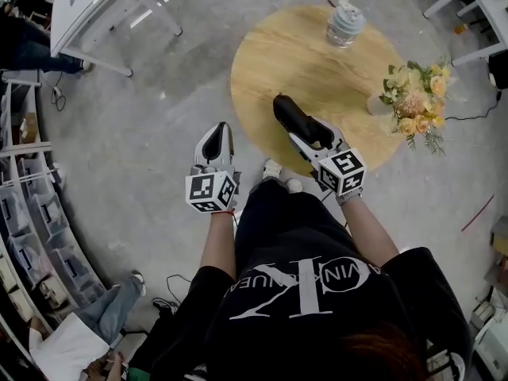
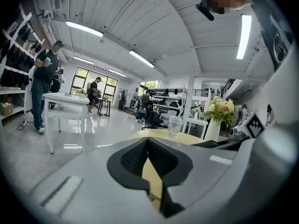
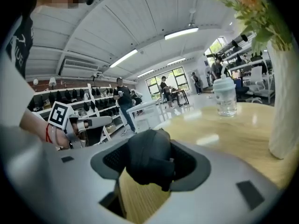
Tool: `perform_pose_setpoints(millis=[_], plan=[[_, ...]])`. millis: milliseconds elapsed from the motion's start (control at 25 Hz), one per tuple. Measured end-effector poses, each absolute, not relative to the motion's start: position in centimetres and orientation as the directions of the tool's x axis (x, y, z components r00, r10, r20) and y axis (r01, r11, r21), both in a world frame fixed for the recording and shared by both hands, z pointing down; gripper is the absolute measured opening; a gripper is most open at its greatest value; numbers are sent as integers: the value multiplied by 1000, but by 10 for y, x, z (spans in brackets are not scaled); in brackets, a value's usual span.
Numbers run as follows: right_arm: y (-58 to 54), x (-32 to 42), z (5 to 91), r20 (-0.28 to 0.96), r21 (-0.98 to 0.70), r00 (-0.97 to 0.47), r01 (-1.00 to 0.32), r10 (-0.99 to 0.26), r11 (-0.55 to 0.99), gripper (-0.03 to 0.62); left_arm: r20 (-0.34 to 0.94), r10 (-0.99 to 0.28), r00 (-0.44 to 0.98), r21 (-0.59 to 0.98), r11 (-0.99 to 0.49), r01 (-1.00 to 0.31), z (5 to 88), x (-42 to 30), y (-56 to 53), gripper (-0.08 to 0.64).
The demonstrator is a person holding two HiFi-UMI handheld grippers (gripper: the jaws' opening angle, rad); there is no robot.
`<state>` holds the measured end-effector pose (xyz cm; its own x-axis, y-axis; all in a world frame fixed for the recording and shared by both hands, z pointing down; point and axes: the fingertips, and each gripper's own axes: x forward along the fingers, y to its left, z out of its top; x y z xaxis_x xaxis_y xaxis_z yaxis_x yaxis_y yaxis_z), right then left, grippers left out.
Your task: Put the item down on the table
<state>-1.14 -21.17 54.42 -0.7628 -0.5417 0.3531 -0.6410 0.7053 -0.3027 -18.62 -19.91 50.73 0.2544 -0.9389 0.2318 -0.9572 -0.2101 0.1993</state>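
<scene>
My right gripper [image 1: 300,132] is shut on a black, soft-looking rounded item [image 1: 289,114] and holds it over the near edge of the round wooden table [image 1: 317,62]. In the right gripper view the black item [image 3: 148,162] fills the gap between the jaws, just above the tabletop [image 3: 224,134]; I cannot tell whether it touches the wood. My left gripper [image 1: 216,139] hangs over the grey floor to the left of the table, with its jaws shut and nothing between them. In its own view the left gripper [image 2: 148,143] shows its pads meeting.
A clear lidded jar [image 1: 345,22] stands at the table's far side. A vase of yellow and peach flowers [image 1: 414,98] stands at its right edge. The person's shoes [image 1: 279,175] are on the floor below. White tables [image 1: 99,10] and shelves [image 1: 24,213] stand at the left.
</scene>
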Motion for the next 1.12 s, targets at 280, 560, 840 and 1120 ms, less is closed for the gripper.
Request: perform_pose_setpoints(millis=[280,560,840,1120], plan=[[-240,-21,555,373,-295,-727,-682,-576,669,270,252,-923,290,221,-237,-946,521,-189,-220,12],[-260,-16,573,416,-282,-682,-726,-601,628,270,262,-908,327,240,-267,-933,531,-181,-233,12],[-274,-21,594,505,-268,-652,-741,-566,615,270,270,-902,336,250,-271,-929,537,-182,-237,12],[-282,-24,604,543,-245,-631,-750,-554,614,270,288,-895,340,261,-268,-927,548,-183,-233,12]])
